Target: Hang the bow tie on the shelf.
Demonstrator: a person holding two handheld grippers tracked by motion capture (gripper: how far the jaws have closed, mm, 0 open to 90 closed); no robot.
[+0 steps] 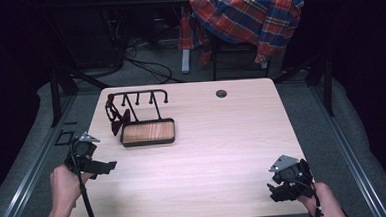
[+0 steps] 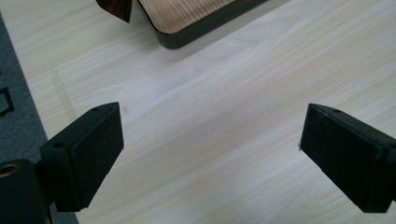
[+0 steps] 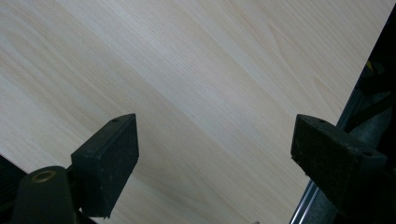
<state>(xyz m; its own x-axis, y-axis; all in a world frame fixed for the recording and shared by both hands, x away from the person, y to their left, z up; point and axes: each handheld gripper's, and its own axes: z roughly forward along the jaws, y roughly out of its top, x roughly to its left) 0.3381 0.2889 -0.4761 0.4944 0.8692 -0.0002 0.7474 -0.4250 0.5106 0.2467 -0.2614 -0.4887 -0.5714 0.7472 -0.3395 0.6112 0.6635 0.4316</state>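
Observation:
A black stand with a wooden base tray (image 1: 147, 132) and a row of hooks (image 1: 138, 97) stands on the light wood table (image 1: 208, 152) at the left rear. A dark red item (image 1: 116, 117) hangs from its left end. My left gripper (image 1: 104, 168) hovers at the table's left edge, open, with bare table between its jaws; the left gripper view shows the tray's corner (image 2: 196, 28) ahead. My right gripper (image 1: 280, 189) is near the front right corner, open, over bare wood (image 3: 196, 93).
A round cable hole (image 1: 221, 93) sits near the table's far edge. Behind the table a plaid shirt (image 1: 246, 13) drapes over a chair. Metal rails (image 1: 31, 167) run along both sides of the table, and cables lie on the floor beyond.

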